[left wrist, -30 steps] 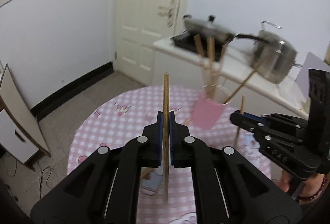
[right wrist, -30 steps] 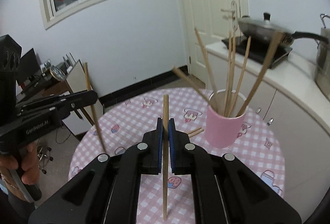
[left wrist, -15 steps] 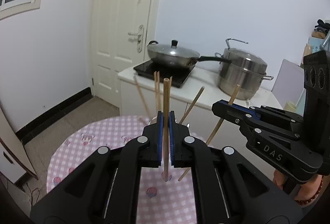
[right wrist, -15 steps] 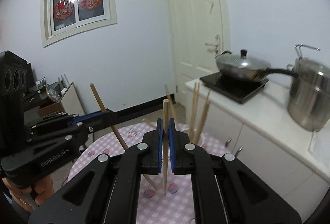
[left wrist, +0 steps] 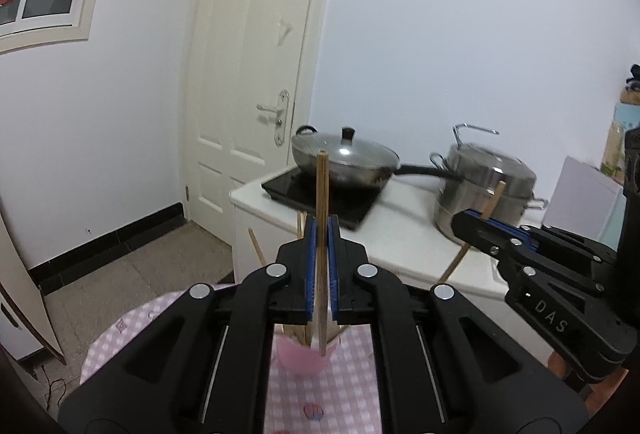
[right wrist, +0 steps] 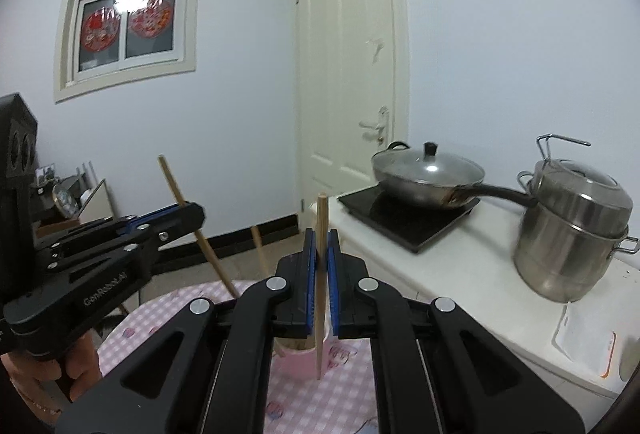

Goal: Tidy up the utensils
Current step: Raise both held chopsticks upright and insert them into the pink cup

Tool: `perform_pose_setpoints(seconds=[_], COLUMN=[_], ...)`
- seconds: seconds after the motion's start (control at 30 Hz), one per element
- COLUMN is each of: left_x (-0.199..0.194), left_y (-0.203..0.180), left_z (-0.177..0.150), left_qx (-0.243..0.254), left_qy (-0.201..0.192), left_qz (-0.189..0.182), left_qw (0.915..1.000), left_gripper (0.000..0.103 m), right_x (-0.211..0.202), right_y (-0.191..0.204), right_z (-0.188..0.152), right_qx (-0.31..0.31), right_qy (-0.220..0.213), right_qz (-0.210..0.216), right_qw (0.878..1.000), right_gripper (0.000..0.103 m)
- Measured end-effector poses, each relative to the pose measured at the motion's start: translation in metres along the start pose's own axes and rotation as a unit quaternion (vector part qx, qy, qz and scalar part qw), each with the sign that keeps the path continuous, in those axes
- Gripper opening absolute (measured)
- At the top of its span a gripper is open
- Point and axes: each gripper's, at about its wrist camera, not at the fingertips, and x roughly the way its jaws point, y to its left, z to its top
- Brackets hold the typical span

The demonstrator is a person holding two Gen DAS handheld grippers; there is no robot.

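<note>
Now each gripper is squeezed shut on one wooden chopstick. In the left wrist picture, the left gripper pinches its chopstick in the middle of the frame. The stick stands almost straight up and down. Its top pokes up in front of the pan, and its bottom hangs just over the pink cup low in the middle of the frame.

The right gripper pinches the other chopstick the same way, upright, in the middle of its own picture. Its bottom tip shows in front of the pink cup, near the rim, and I cannot tell if it is over the opening yet.

The cup stands on the pink checked table and already has more sticks leaning in it. It sits below and a little in front of both grippers, so each stick has to go down, tip first. Both look about as close to the cup. In the left wrist picture the right gripper sits at the right edge, its stick leaning. The two sticks could bump if they drop together
</note>
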Motion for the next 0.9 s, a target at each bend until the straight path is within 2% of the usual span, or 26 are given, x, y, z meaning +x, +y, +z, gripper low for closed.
perform_pose_setpoints(seconds=[0.2, 0.4, 0.67, 0.9], left_x=[0.019, 0.042, 0.066, 0.070], left_y=[0.001, 0.001, 0.000, 0.004], left_z=[0.005, -0.009, -0.035, -0.047], left_qx=[-0.009, -0.002, 0.015, 0.016], left_qy=[-0.018, -0.017, 0.011, 0.023], left_qz=[0.009, 0.023, 0.028, 0.029], left_qw=[0.9998, 0.9996, 0.9994, 0.9992], left_gripper=[0.005, 0.006, 0.006, 0.006], right_x=[0.023, 0.045, 0.070, 0.076], right_y=[-0.010, -0.014, -0.025, -0.028], right_z=[0.006, -0.001, -0.025, -0.040], right_qx=[0.013, 0.024, 0.046, 0.057], right_qy=[-0.022, -0.031, -0.002, 0.018], right_qz=[-0.002, 0.008, 0.023, 0.029], right_qw=[1.000, 0.999, 0.999, 0.998], right_gripper=[0.004, 0.004, 0.004, 0.004])
